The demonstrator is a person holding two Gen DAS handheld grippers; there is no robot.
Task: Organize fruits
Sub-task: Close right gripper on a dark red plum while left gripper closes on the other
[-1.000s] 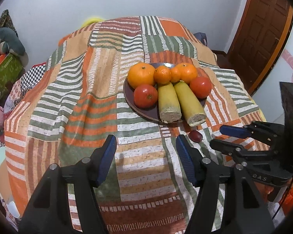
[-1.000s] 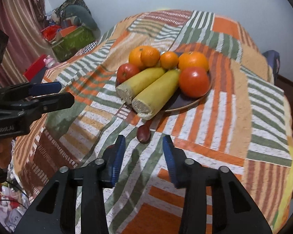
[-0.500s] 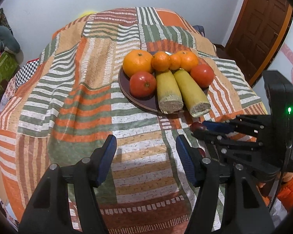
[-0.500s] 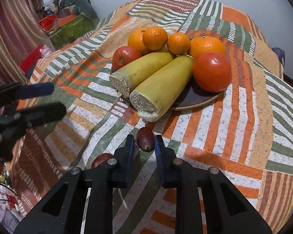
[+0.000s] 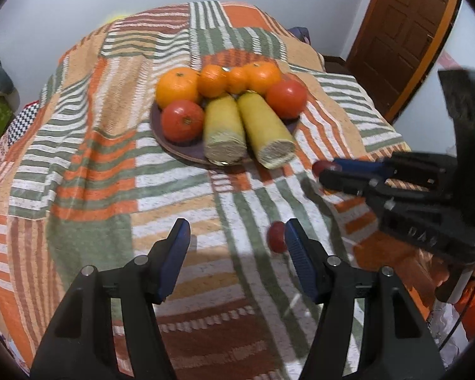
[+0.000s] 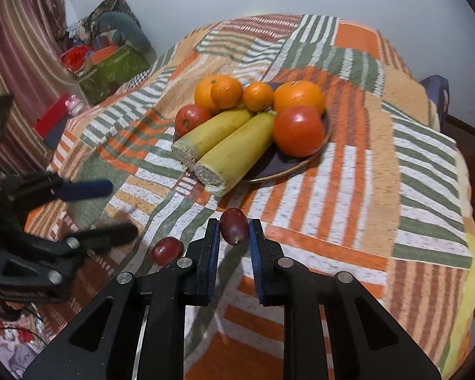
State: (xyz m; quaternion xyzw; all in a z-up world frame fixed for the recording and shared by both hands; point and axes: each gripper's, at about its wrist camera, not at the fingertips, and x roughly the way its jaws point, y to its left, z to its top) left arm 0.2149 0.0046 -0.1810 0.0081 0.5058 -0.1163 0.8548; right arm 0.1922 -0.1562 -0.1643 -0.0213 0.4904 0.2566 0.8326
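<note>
Right tongs (image 6: 234, 237), tilted steeply down, have clenched a grape (image 6: 233, 226), now lifted; left tongs (image 5: 234, 253), closing slightly, grasp nothing.

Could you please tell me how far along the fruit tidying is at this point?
Mostly done: the oranges, tomatoes and two yellow pieces already sit on the plate. In hand: the right gripper is shut on one grape, lifted just short of the plate. Left: a second grape lies on the cloth by the left gripper, whose jaws are closing with nothing between them.
</note>
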